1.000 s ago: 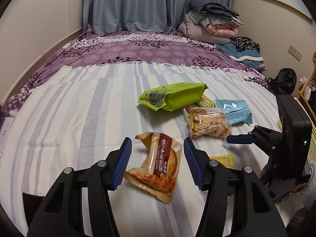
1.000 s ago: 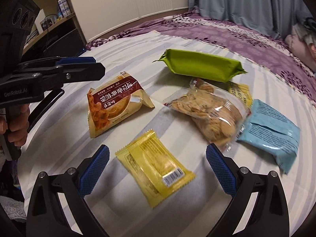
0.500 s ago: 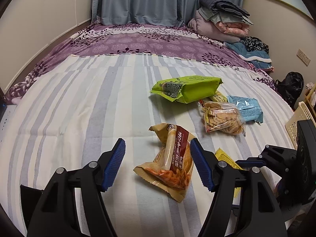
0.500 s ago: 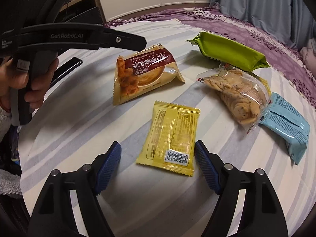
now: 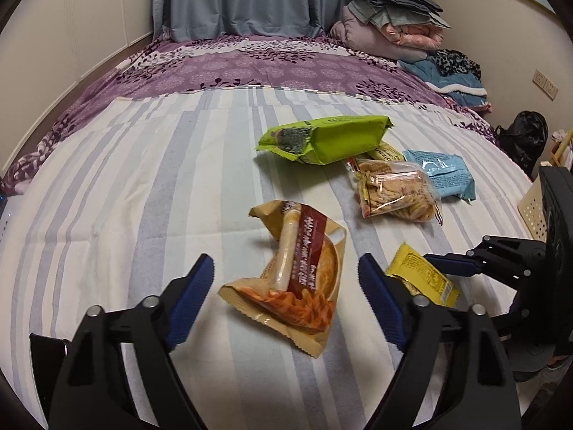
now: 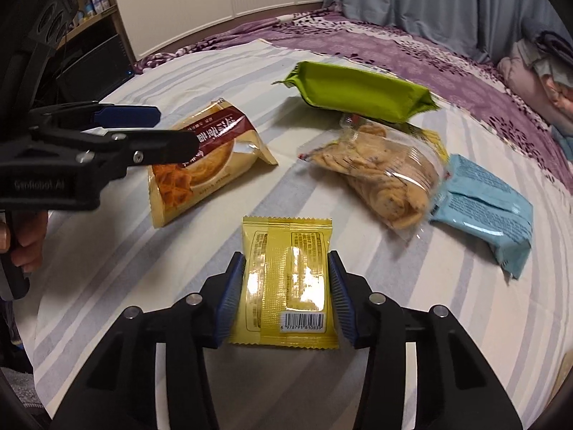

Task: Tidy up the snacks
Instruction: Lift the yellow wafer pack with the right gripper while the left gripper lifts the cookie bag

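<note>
Yellow packet (image 6: 286, 279) clamped between right tongs (image 6: 284, 299) (barcode end nearest), on striped bedsheet (image 6: 394, 322)

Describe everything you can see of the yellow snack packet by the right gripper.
The yellow snack packet is a flat, glossy foil sachet with crimped zigzag ends. It lies back side up on the striped bedsheet, showing printed text panels, a centre seam and a white barcode near the camera end. The right gripper is shut on its two long edges, blue pads pressing each side. No other snack touches it.
</note>
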